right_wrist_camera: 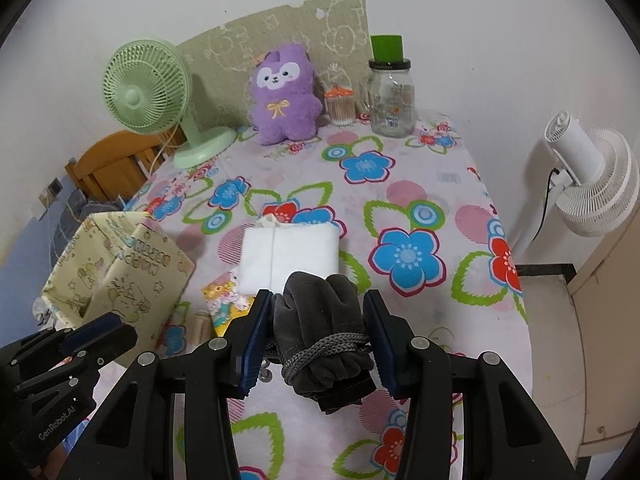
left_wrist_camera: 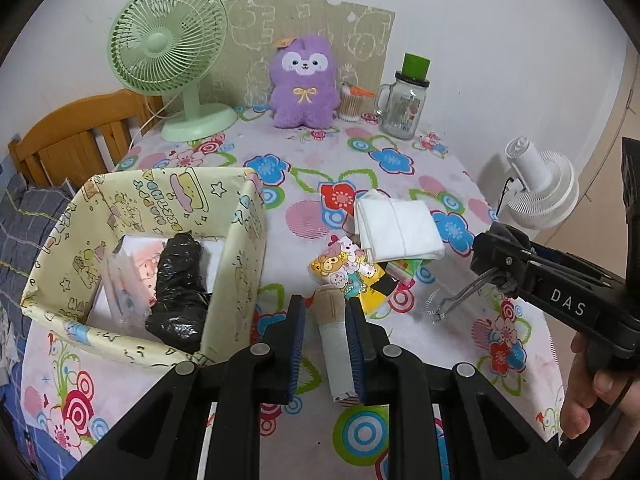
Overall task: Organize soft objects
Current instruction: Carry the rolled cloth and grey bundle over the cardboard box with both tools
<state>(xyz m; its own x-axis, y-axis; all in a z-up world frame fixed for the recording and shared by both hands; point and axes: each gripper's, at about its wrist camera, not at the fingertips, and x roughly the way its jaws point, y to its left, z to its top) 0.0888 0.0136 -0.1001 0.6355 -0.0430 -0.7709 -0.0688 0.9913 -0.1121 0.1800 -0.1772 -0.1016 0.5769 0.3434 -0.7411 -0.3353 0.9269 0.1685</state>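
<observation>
The right gripper pinches a dark tied cloth bundle, lifted clear, likely bound for the patterned box at nine o'clock. The left gripper clamps a slim beige-and-grey roll. Both point steeply down over the worktop; a white folded cloth waits at twelve o'clock.

Right gripper clamped dark glove bundle tied w/ cord, above floral tablecloth. White folded cloth just beyond. Yellow box at left, left gripper near it.
</observation>
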